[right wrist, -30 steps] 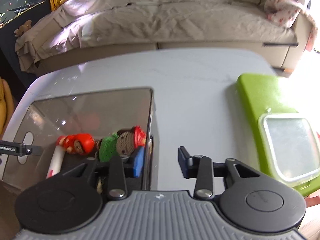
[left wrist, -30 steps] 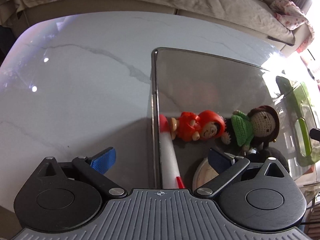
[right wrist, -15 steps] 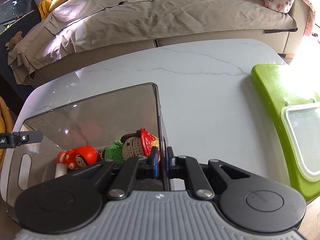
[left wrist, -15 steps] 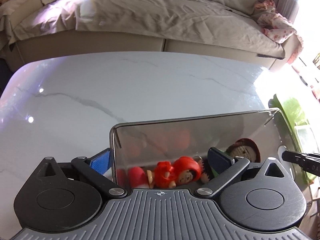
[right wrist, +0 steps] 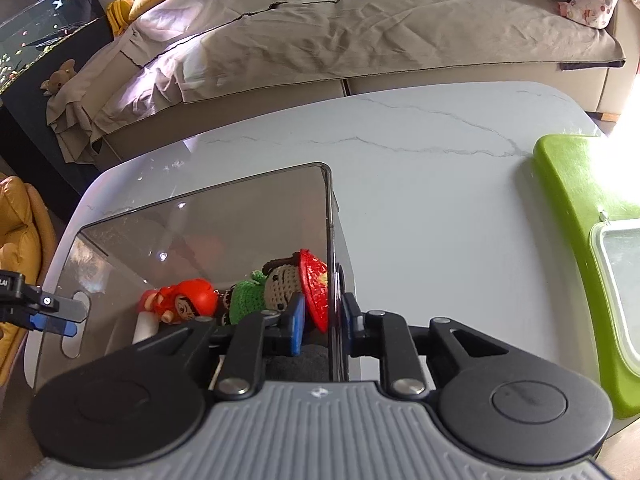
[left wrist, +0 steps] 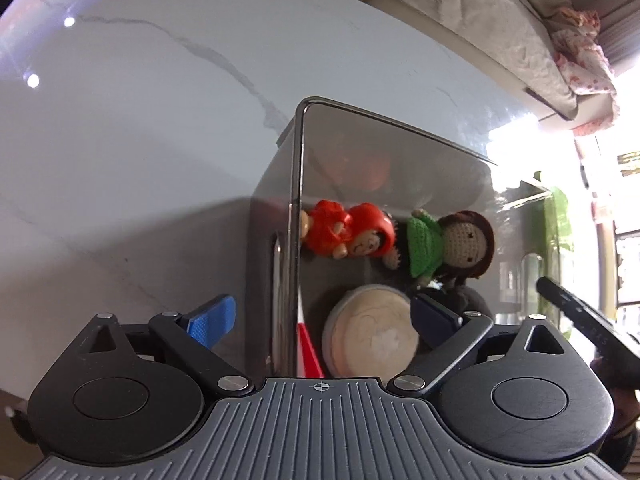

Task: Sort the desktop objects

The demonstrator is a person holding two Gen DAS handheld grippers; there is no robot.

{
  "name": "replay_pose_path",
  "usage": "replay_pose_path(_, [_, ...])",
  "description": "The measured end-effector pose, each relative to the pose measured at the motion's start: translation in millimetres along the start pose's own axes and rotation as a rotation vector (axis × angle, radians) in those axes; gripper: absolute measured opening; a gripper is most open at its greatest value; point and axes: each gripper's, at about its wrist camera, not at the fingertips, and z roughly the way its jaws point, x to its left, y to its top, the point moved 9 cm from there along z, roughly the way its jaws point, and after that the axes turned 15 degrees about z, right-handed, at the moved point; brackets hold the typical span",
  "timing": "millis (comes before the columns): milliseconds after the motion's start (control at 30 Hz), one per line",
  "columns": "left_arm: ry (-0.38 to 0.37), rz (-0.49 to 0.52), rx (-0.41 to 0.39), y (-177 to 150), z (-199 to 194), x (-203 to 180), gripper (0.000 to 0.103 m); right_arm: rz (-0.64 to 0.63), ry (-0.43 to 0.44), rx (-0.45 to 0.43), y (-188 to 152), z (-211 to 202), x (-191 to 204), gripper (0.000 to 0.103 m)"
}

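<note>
A smoky clear plastic box [right wrist: 240, 220] stands on the marble table [right wrist: 420, 184]. Inside lie a red-hooded doll [left wrist: 352, 234], a crocheted doll in green [left wrist: 448, 242], a round beige tin [left wrist: 370, 330] and a white tube with red ends. My left gripper [left wrist: 320, 318] is open and straddles the box's left wall [left wrist: 294, 216], one finger outside and one inside. My right gripper [right wrist: 326, 320] is shut on the box's right wall [right wrist: 330, 240]. The left gripper also shows in the right wrist view [right wrist: 56, 318] at the box's handle slot.
A lime green lid with a clear window [right wrist: 580, 220] lies on the table to the right of the box. A sofa under a beige cover [right wrist: 360, 28] runs behind the table. A yellow cushion [right wrist: 16, 224] sits at the far left.
The left gripper view has swung back over the box's left wall. The right gripper stays clamped on the right wall, and the box has shifted slightly.
</note>
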Motion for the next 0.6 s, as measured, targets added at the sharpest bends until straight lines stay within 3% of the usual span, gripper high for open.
replay_pose_path(33, [0.042,0.024,-0.001,-0.4,0.2,-0.1,0.032,-0.007,-0.006,0.0,-0.6,0.5,-0.4,0.024])
replay_pose_path(67, [0.087,0.047,-0.001,-0.5,0.5,0.2,0.023,-0.014,-0.012,0.001,-1.3,1.0,-0.8,0.023])
replay_pose_path(233, [0.098,0.036,-0.039,14.5,-0.5,12.0,0.018,0.028,-0.012,0.015,-2.7,7.2,-3.6,0.011])
replay_pose_path(333, [0.118,0.047,-0.101,38.6,-10.2,16.2,0.014,0.057,-0.02,0.01,4.0,14.3,-1.5,0.01])
replay_pose_path(500, [0.226,0.129,-0.136,70.2,-6.4,12.5,0.014,0.113,-0.022,0.017,23.6,31.6,4.9,0.01])
replay_pose_path(600, [0.227,0.128,-0.161,86.6,-2.7,13.2,0.017,0.111,-0.022,0.012,27.0,36.8,8.1,0.01])
